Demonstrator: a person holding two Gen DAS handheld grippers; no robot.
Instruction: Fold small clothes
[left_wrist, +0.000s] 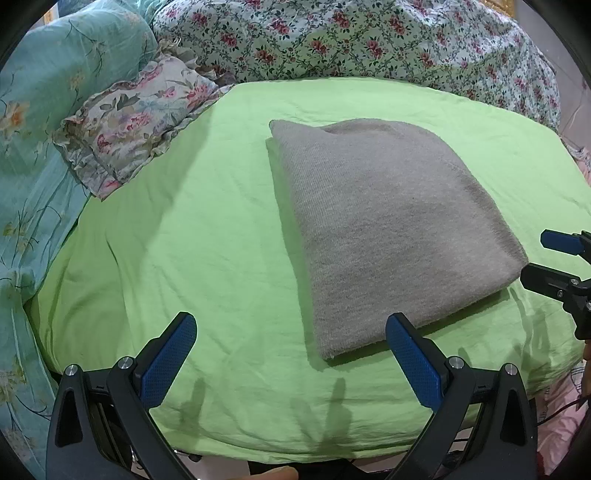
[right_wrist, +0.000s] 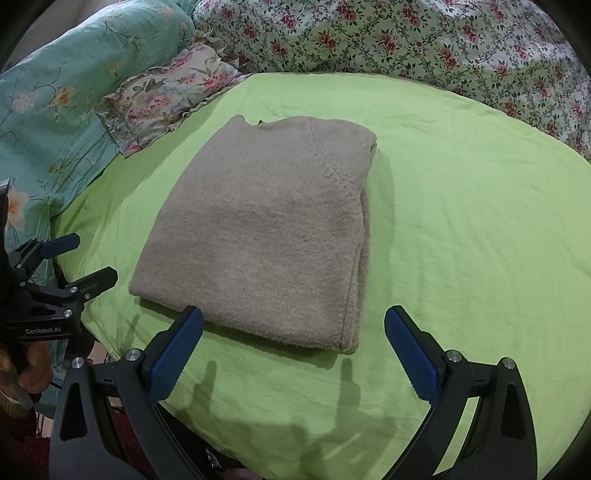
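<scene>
My right tool (right_wrist: 293, 349) hangs wide open at the bottom of the frame, empty, its blue pads just short of the folded grey sweater (right_wrist: 266, 236) lying centre frame on the green bedsheet (right_wrist: 461, 229). My left tool (right_wrist: 79, 256) shows at the left edge, also open.
</scene>
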